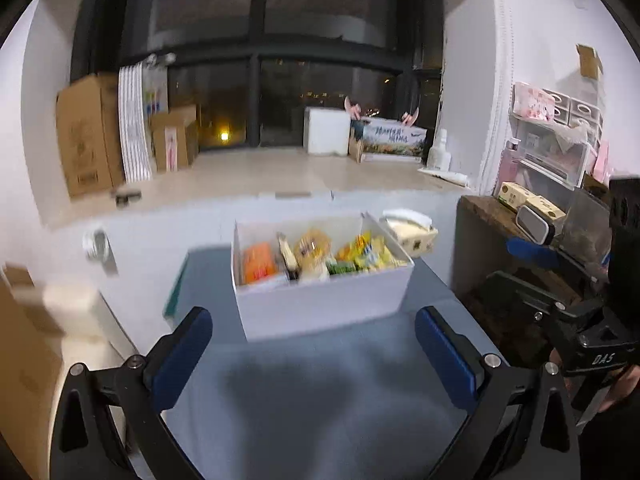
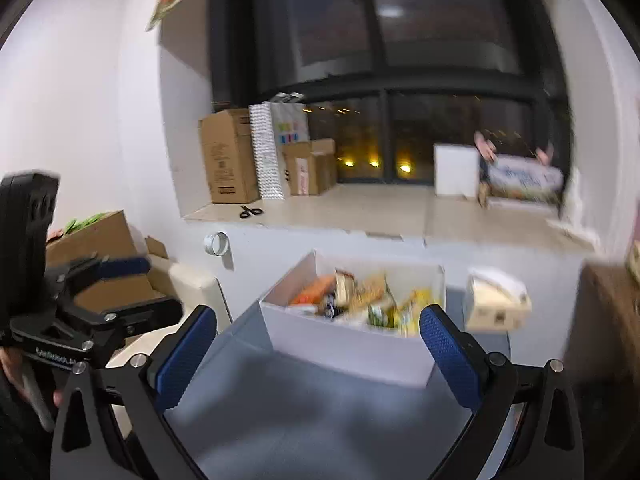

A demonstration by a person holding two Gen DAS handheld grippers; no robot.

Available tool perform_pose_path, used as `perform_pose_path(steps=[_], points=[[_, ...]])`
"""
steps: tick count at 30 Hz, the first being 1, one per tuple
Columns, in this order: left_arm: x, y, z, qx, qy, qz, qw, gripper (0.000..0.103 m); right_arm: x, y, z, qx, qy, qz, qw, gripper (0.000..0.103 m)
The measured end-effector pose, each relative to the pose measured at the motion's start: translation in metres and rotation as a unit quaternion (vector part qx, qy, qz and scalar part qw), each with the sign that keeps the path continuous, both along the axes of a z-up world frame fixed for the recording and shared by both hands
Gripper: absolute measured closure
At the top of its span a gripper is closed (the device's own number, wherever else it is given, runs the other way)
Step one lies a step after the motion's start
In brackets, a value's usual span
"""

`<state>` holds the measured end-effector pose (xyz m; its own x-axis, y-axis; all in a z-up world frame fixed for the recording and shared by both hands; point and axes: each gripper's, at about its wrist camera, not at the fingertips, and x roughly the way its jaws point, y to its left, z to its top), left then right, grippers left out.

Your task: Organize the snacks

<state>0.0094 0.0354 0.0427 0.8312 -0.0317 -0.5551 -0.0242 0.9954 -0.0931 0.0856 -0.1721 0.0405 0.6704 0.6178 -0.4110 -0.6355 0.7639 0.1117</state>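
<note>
A white box (image 1: 320, 304) full of snack packets (image 1: 308, 254) stands on a grey-blue table (image 1: 304, 400); it also shows in the right wrist view (image 2: 352, 352), with orange, yellow and green packets (image 2: 360, 298) inside. My left gripper (image 1: 314, 354) is open and empty, hovering over the table short of the box. My right gripper (image 2: 318, 354) is open and empty, just short of the box's near side. The right gripper (image 1: 592, 312) shows at the right edge of the left view, the left gripper (image 2: 80, 304) at the left edge of the right view.
A tissue box (image 1: 412, 232) sits behind the white box to its right. A dark wooden shelf (image 1: 492, 216) with small boxes stands on the right. Cardboard boxes (image 1: 92, 132) and scissors (image 2: 251, 211) lie on the window ledge. More cardboard (image 2: 104, 240) stands left of the table.
</note>
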Motion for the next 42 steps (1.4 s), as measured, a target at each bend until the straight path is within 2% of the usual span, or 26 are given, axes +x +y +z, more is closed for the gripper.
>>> perform_pose_path(steps=[4, 8, 14, 42], points=[[-0.010, -0.005, -0.009, 0.007, 0.006, 0.005, 0.9999, 0.000, -0.014, -0.009, -0.018, -0.013, 0.021, -0.031, 0.999, 0.000], [-0.014, -0.012, -0.007, 0.005, -0.006, -0.004, 1.0000, 0.000, -0.022, -0.011, -0.016, -0.015, 0.015, -0.035, 0.999, 0.000], [-0.009, -0.011, -0.007, -0.007, -0.003, -0.013, 0.9999, 0.000, -0.020, -0.011, -0.017, -0.021, 0.017, -0.046, 0.999, 0.000], [-0.001, -0.019, -0.014, 0.004, 0.019, -0.018, 0.9996, 0.000, -0.021, -0.012, -0.024, -0.026, 0.033, -0.042, 0.998, 0.000]])
